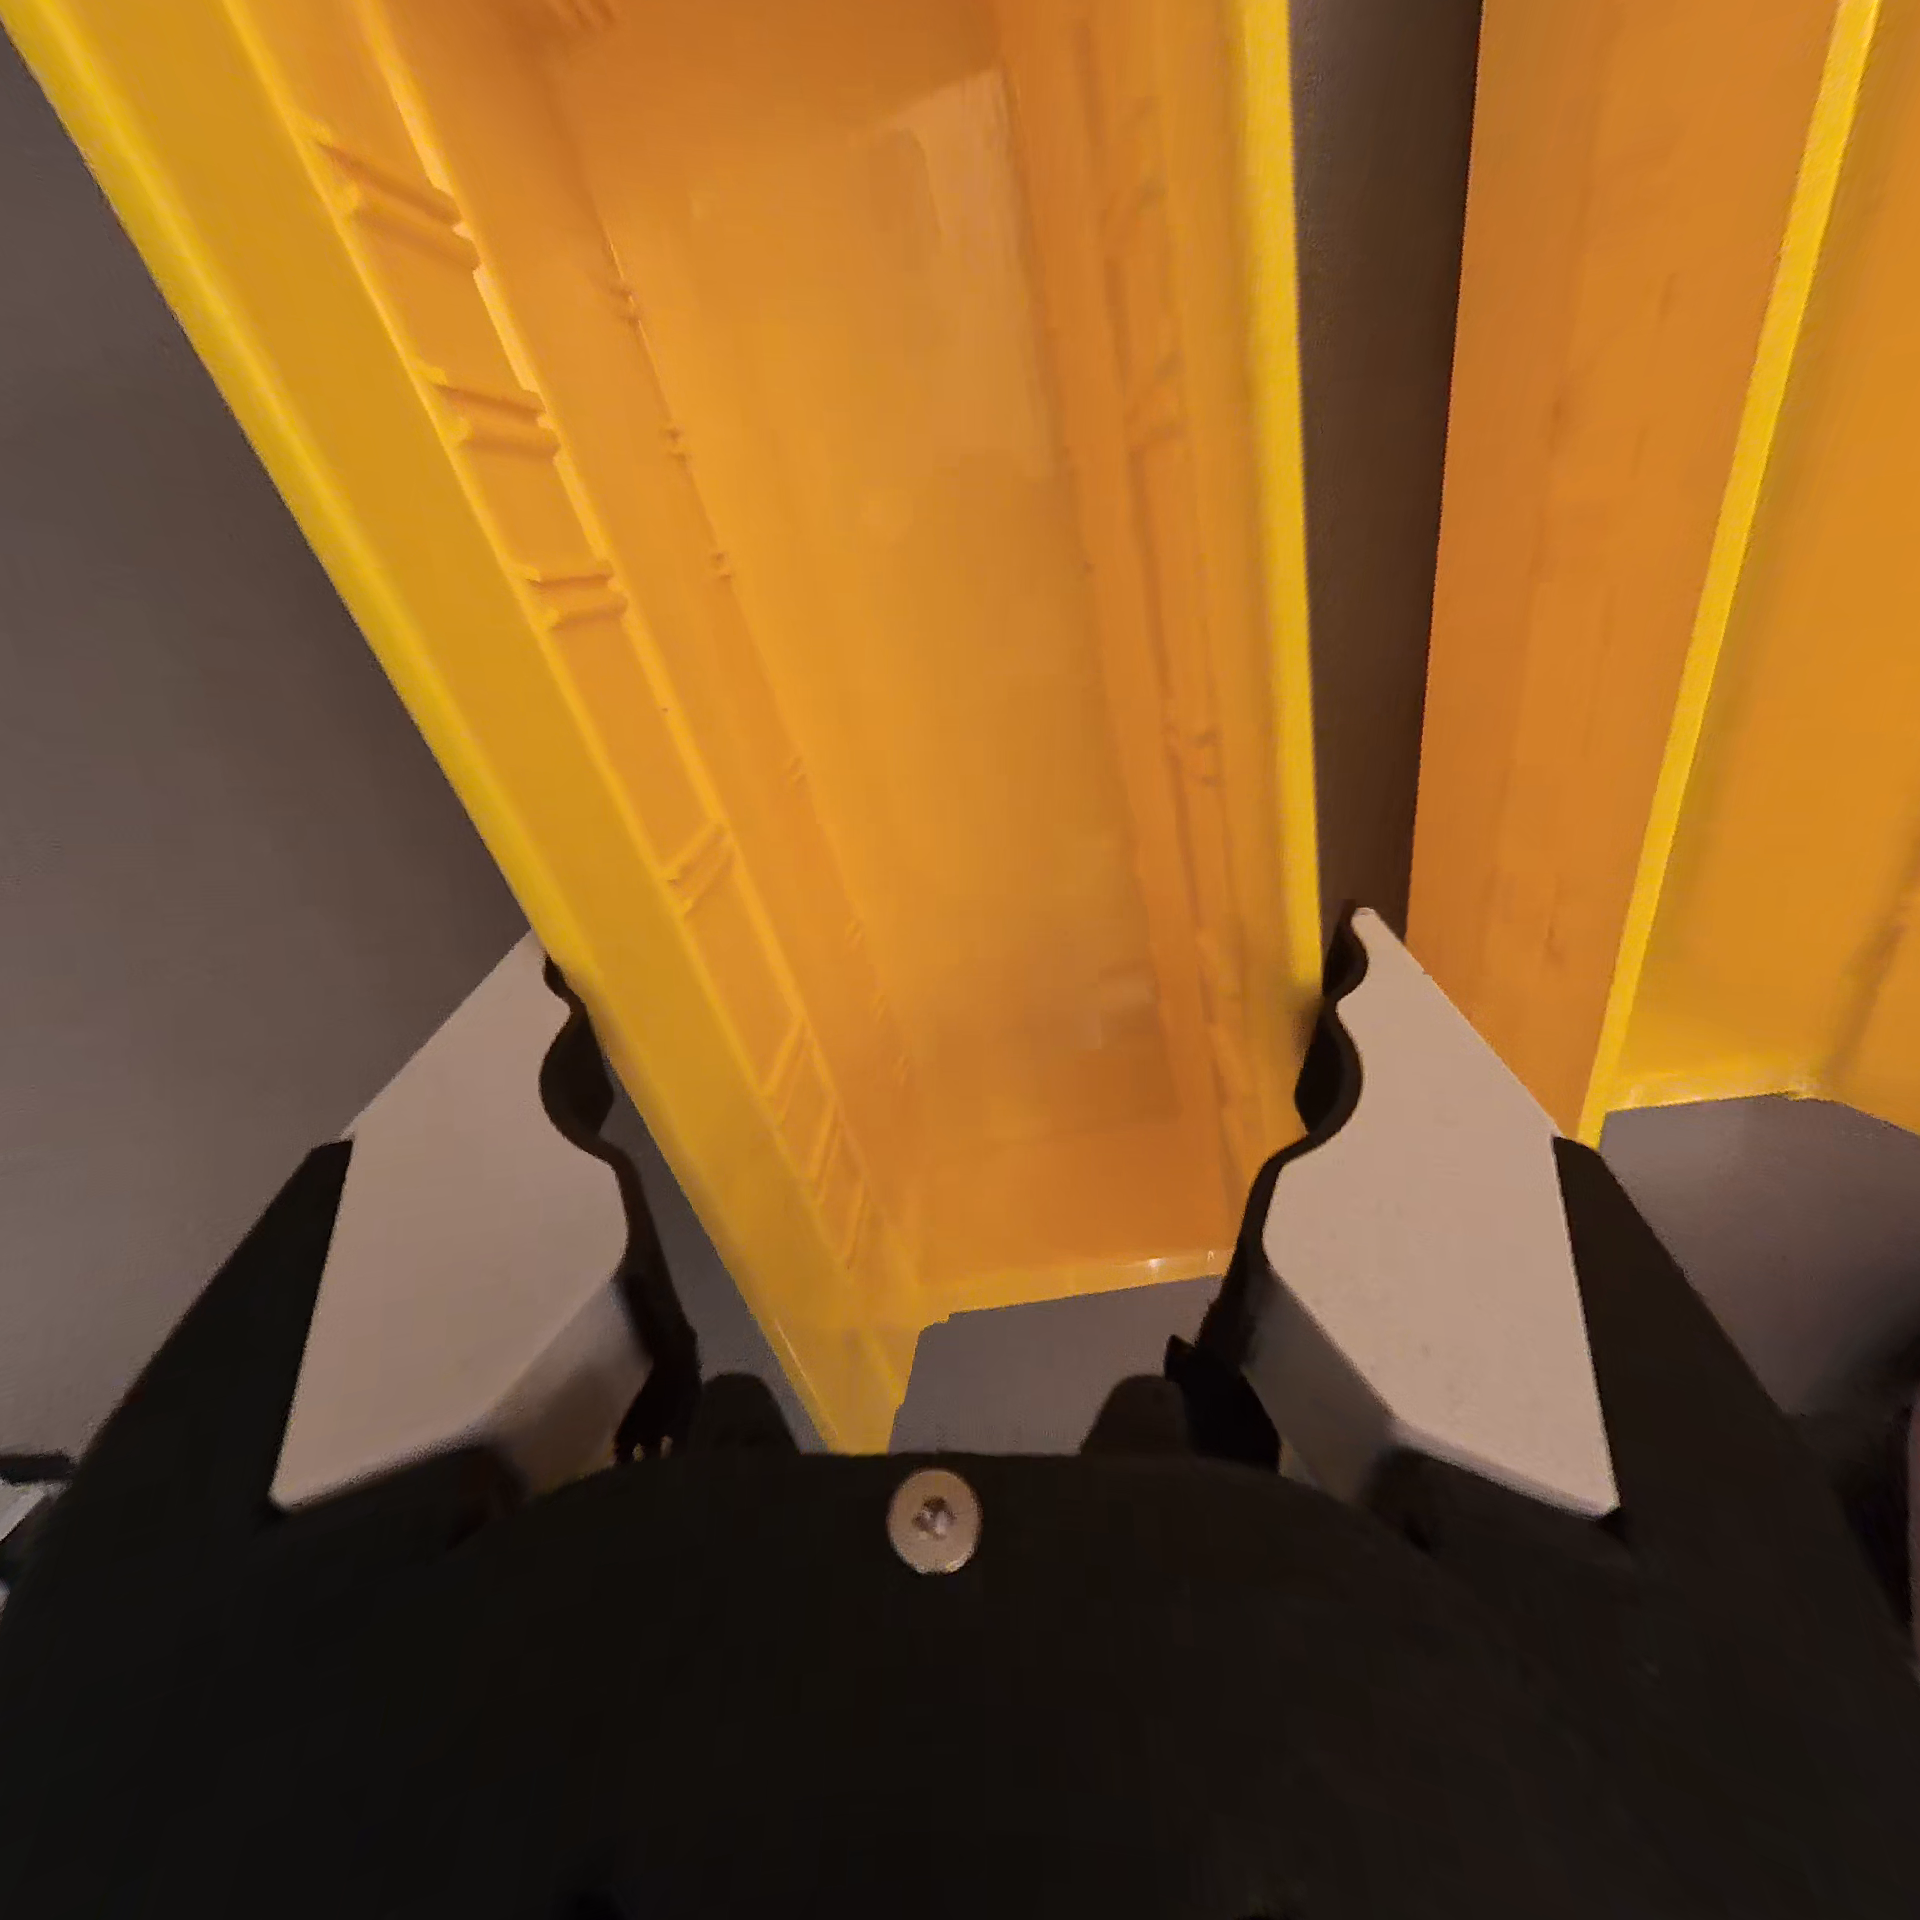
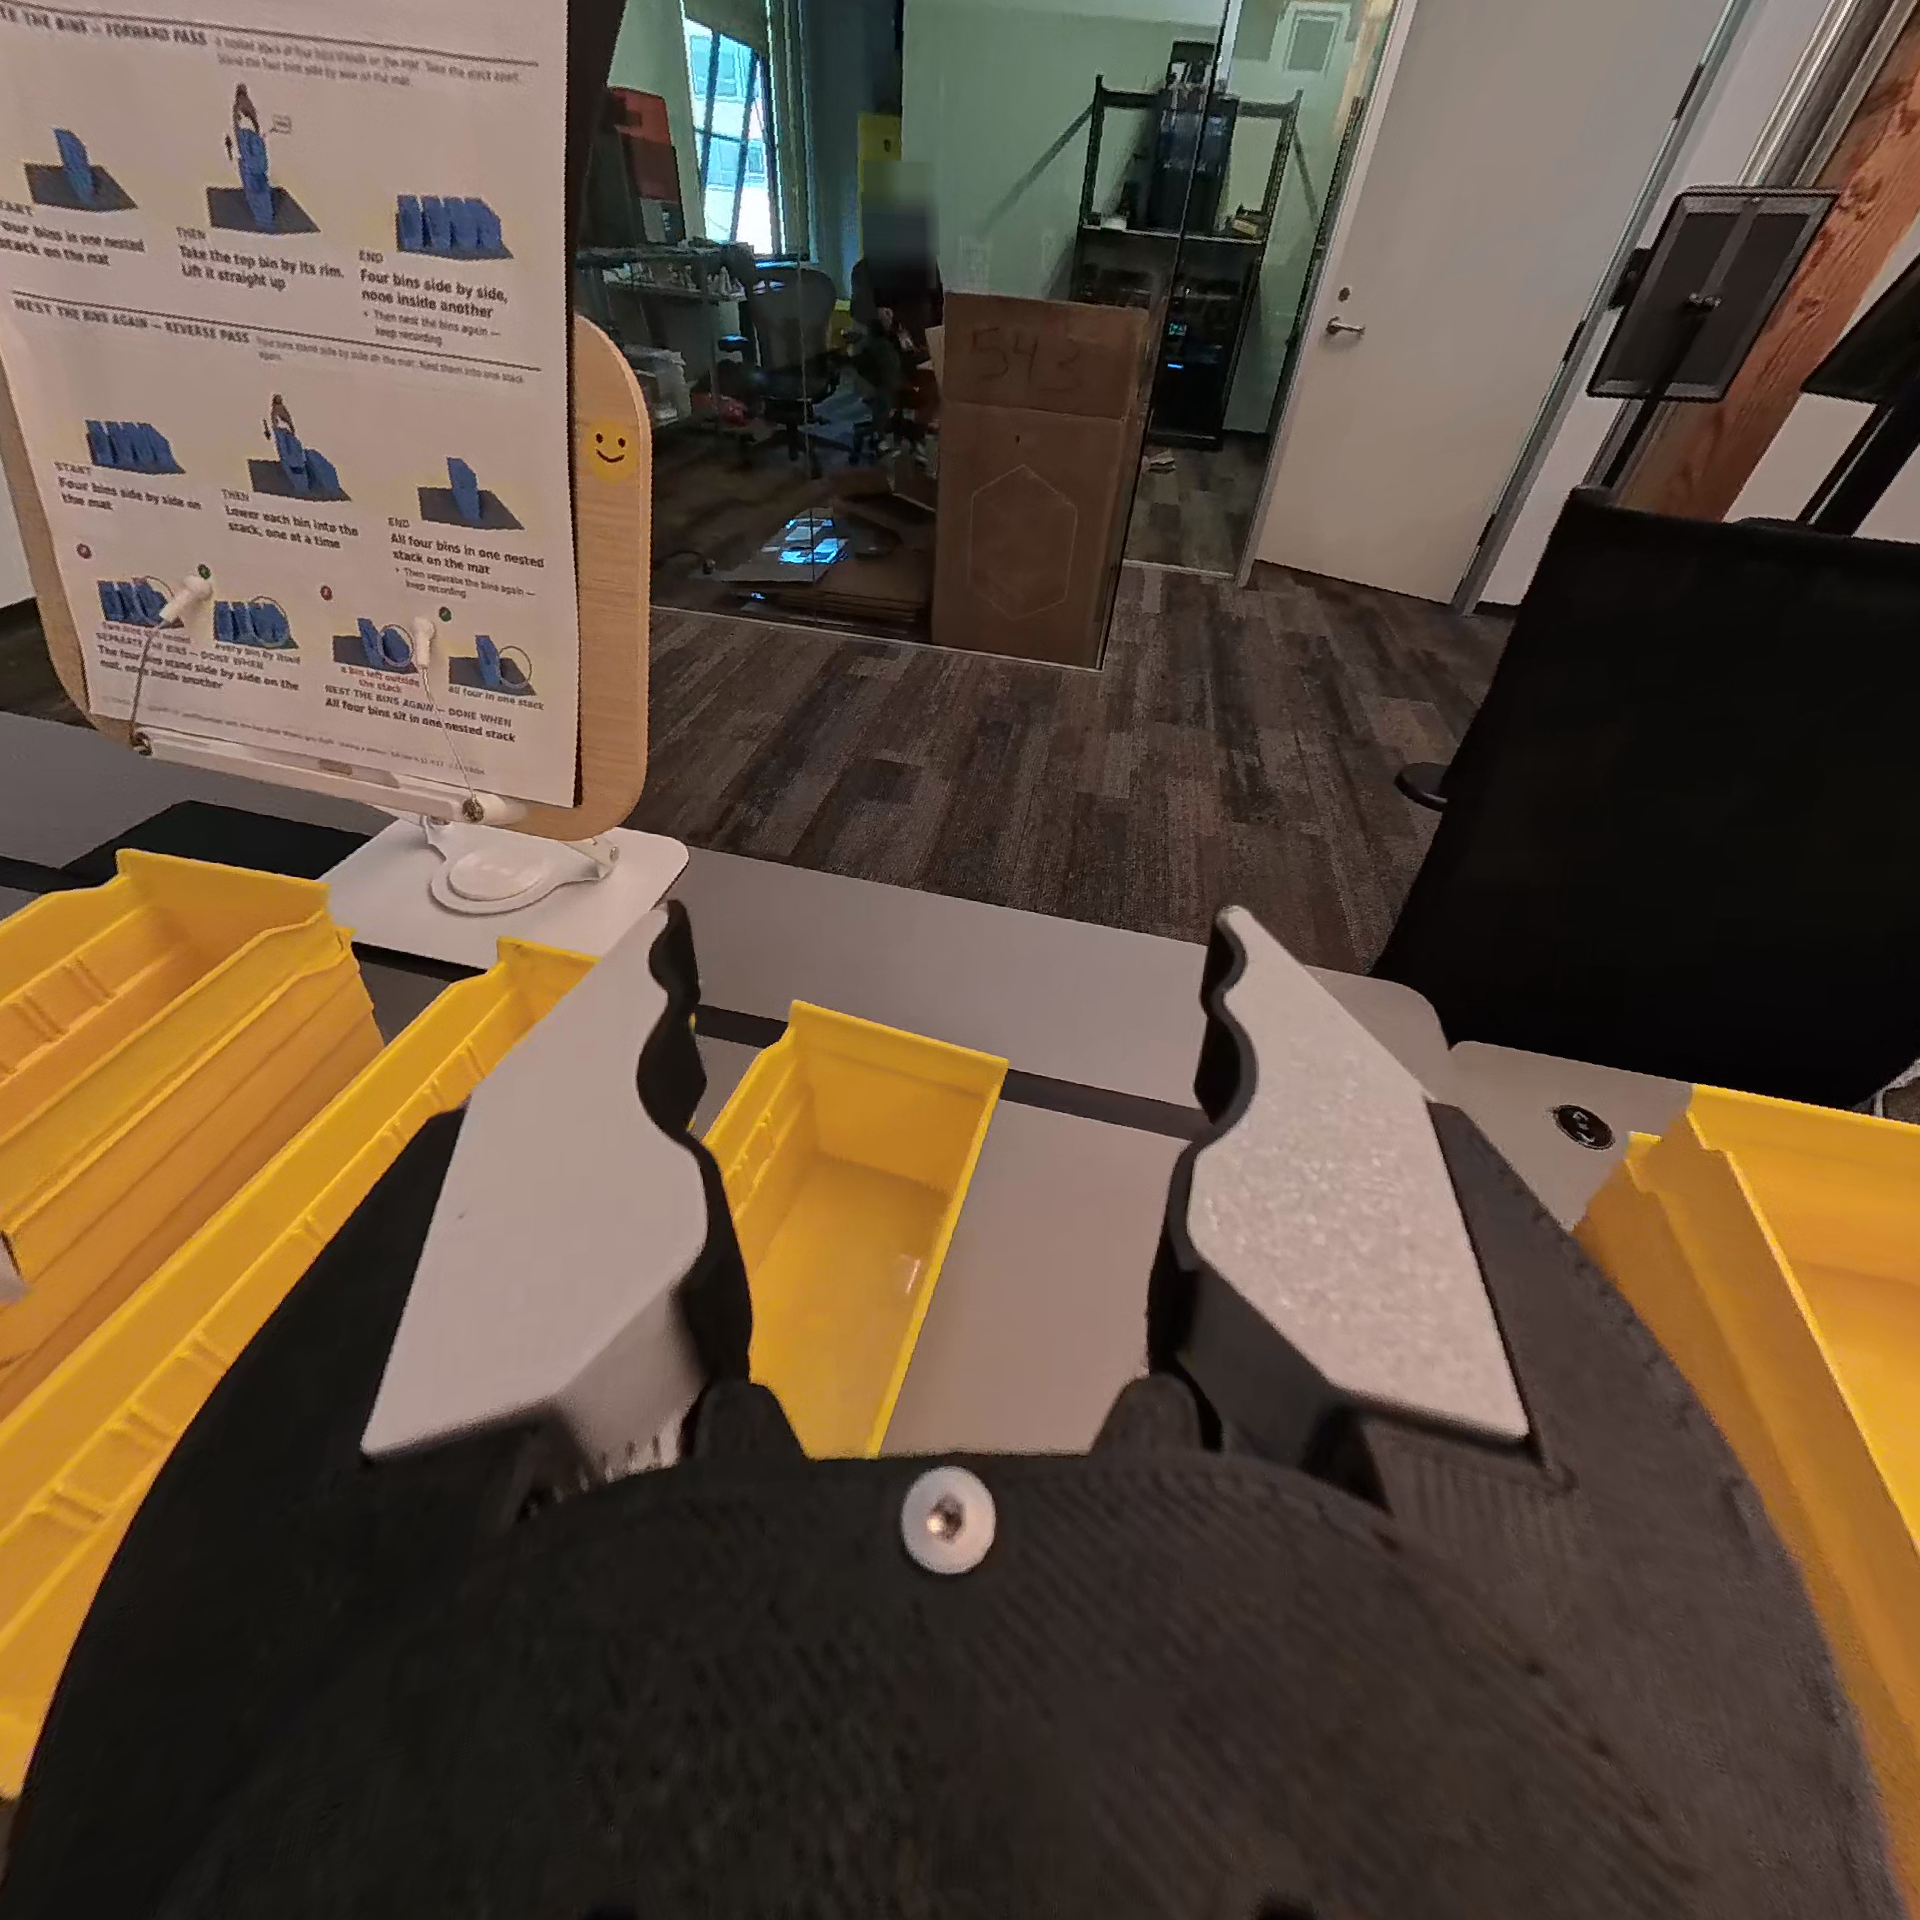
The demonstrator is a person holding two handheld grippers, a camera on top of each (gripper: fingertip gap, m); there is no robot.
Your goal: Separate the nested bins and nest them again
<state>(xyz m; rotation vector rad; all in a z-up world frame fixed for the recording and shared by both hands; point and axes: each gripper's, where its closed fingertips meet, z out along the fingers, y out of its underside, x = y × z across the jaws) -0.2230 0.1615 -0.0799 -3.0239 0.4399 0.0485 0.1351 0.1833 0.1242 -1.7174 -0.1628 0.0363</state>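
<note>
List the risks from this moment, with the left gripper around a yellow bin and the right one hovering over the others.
1. The left gripper straddles a tilted yellow bin; whether both pads press is unclear, so it may slip or twist.
2. A neighbouring bin stands close beside it; a skewed move could knock it.
3. The right gripper hangs open above a small bin, near the nested stack; a careless descent could shove either.

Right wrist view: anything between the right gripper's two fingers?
Yes, a small yellow bin on the grey table below the open right gripper; neither finger touches it.
</note>
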